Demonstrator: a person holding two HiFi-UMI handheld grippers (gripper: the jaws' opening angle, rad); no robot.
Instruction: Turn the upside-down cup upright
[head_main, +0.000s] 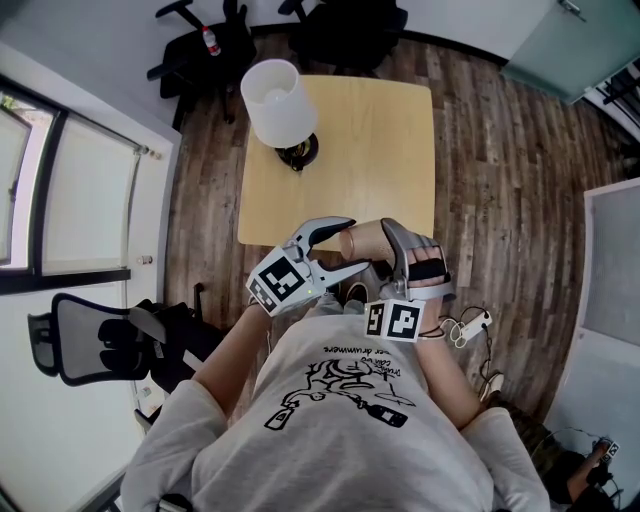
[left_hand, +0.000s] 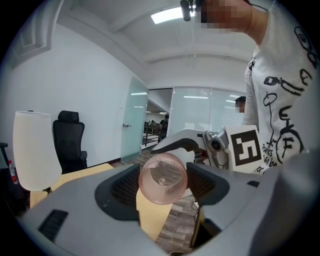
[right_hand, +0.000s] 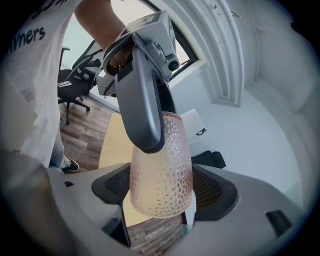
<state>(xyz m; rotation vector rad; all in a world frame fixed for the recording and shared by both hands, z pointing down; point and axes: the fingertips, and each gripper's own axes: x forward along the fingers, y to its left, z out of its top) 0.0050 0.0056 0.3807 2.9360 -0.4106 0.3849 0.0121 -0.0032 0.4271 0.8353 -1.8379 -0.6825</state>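
Pink dimpled cup (head_main: 362, 240) hangs level above the surface (head_main: 385, 140), gripped lengthwise by the left claw (left_hand: 162, 181) and crosswise by the right claw (right_hand: 161, 189).

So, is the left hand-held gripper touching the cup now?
Touching. The left gripper view shows the cup wedged between the pads of the left hand-held gripper, its wall against both, with no gap on either side.

Both tools raised close before the chest, left tool (left_hand: 162, 184) and right tool (right_hand: 161, 189) meeting crosswise, the 2 jaws of each pressed on one cup (head_main: 362, 240)
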